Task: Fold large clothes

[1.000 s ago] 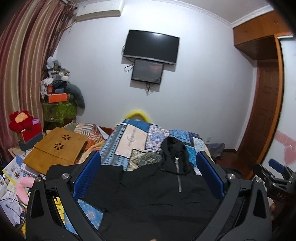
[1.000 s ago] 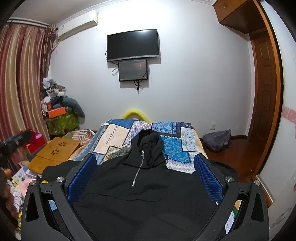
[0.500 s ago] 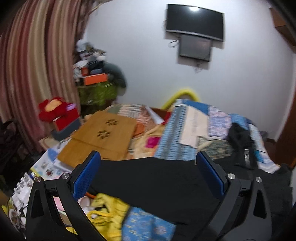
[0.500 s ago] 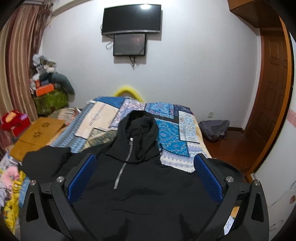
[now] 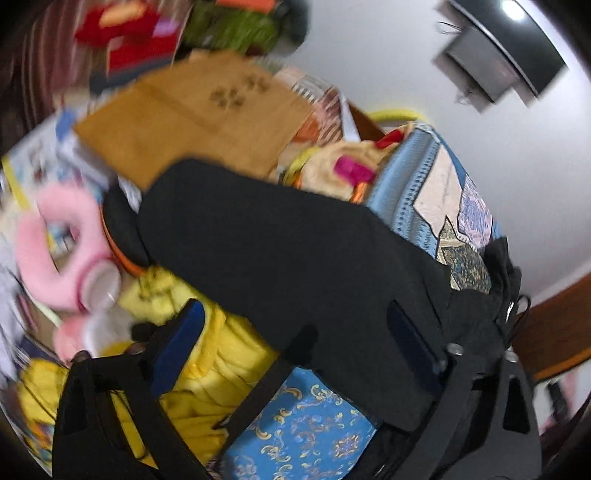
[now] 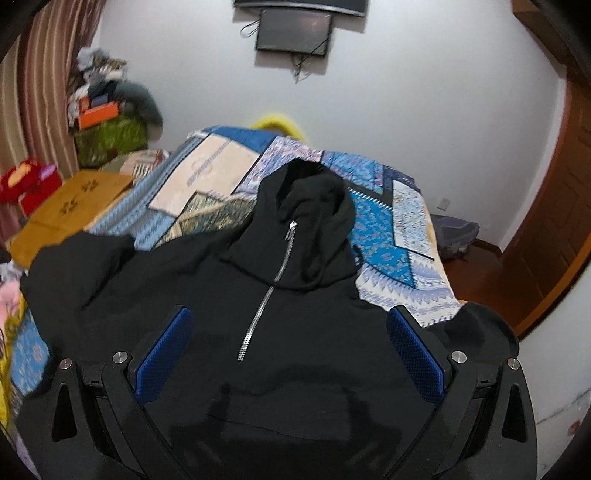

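Left wrist view's blurry and tilted; left claw (image 5: 295, 332) spread wide, gripping nothing, over the black zip-up hoodie's sleeve (image 5: 288, 251); right wrist view: right claw (image 6: 288, 347) wide open too, empty, above the hoodie (image 6: 295, 332) lying flat on the blue patchwork bedspread (image 6: 384, 236).

Patchwork bedspread (image 6: 384, 236), wall-mounted screen (image 6: 293, 35), wooden board (image 5: 192, 122).

Black hoodie (image 6: 280, 350): matt soft cloth; zipper (image 6: 266, 291) shiny metal. Bed quilt (image 6: 380, 236): printed patchwork cloth. Right hand-held gripper (image 6: 288, 354): matt black plastic, pads (image 6: 162, 354) blue, textured; bright metal screws. Door (image 6: 554, 206): glossy wood.
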{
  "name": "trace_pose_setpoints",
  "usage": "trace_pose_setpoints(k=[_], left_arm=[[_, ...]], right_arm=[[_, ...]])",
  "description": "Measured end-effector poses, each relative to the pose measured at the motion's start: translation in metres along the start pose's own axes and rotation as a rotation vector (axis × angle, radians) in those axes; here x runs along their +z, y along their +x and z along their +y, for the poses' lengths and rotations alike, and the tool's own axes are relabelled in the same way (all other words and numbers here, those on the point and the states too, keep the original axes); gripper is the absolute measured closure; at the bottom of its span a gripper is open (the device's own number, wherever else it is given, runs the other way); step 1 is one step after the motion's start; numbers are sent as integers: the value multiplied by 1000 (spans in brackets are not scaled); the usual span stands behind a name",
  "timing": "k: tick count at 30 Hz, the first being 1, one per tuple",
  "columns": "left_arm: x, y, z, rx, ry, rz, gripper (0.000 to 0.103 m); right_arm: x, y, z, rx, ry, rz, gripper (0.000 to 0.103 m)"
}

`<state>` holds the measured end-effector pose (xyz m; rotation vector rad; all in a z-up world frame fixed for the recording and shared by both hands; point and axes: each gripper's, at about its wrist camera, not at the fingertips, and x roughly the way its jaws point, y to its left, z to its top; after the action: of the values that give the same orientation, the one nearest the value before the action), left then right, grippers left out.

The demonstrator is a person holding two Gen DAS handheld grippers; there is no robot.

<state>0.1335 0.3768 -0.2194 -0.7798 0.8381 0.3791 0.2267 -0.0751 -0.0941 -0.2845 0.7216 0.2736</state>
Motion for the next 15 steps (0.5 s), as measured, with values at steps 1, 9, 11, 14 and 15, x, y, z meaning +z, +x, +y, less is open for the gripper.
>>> trace_pose_setpoints(k=[1,9,11,14,15], left_arm=[[0,7,6,-20,-31,21,16],[4,50,22,-43,-81,85,28],[5,57,24,-45,-103,105,29],[3,59,27,-51,-126,106,29],[1,59,26,-52,-126,110,29]], right_arm=[[-1,3,2,3,-9,6,0],[-2,20,12,20,-24,48,0],[-3,22,13,24,-21,56,0],[-4,24,14,30,-14,66,0],[-4,25,14,31,-12,69,0]])
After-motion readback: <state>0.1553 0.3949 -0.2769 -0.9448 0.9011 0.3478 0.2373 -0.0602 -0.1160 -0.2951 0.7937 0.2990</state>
